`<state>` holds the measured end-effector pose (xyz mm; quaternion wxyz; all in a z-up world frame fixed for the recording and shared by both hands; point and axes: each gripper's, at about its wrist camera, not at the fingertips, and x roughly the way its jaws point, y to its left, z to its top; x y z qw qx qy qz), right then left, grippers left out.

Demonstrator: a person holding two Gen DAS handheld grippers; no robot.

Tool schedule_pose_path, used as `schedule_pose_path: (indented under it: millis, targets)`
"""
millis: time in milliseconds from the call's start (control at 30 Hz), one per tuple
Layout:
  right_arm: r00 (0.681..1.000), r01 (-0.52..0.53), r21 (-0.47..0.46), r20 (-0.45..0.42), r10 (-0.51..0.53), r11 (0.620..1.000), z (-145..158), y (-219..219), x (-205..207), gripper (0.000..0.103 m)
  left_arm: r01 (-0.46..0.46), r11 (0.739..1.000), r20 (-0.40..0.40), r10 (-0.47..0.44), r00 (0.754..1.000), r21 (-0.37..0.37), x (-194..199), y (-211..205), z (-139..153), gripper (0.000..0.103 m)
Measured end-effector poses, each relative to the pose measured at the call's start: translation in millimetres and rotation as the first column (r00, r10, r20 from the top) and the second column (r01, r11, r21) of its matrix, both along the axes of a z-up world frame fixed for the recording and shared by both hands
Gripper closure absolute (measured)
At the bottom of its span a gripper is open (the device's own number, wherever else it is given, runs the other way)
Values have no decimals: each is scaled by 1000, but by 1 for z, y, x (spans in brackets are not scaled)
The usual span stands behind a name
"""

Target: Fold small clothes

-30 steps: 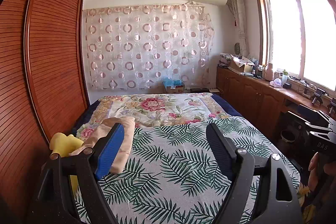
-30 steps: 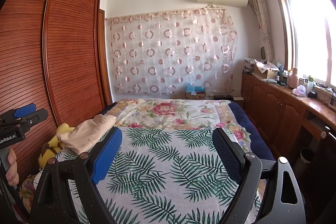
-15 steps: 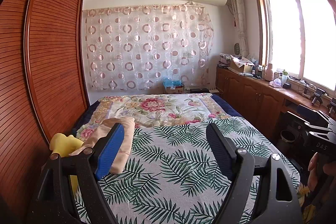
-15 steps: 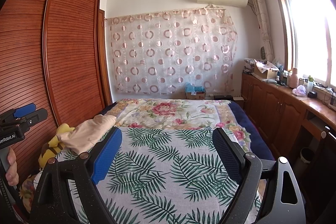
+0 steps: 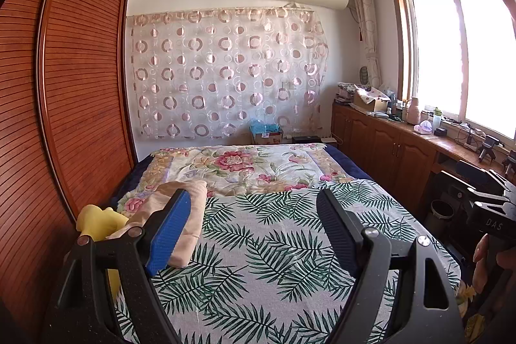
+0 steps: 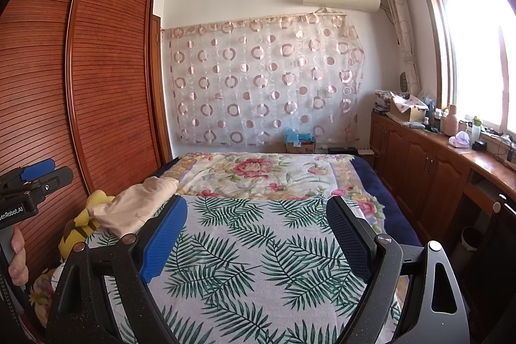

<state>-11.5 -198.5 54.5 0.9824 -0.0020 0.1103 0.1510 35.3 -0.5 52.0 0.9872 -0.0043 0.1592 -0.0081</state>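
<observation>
A beige folded garment (image 5: 188, 208) lies at the left edge of the bed on the palm-leaf sheet (image 5: 274, 247); it also shows in the right wrist view (image 6: 138, 205). My left gripper (image 5: 254, 231) is open and empty, held above the near end of the bed, its left finger just in front of the garment. My right gripper (image 6: 258, 240) is open and empty, held above the leaf sheet (image 6: 258, 247), to the right of the garment. Each gripper's handle shows at the edge of the other's view.
A yellow plush toy (image 5: 96, 221) sits beside the garment by the wooden wardrobe (image 5: 64, 118). A floral quilt (image 5: 245, 166) covers the far half of the bed. Wooden cabinets (image 5: 387, 150) with clutter run along the right under the window. A bin (image 5: 441, 210) stands on the floor.
</observation>
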Motion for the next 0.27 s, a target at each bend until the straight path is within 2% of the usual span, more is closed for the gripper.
schedule_pose_path:
  millis: [267]
  targets:
    - [1000,-4,2,-1,4,1000,0,-1,1,14,1,1000,1,-1,1000,1,0,-1,0,22]
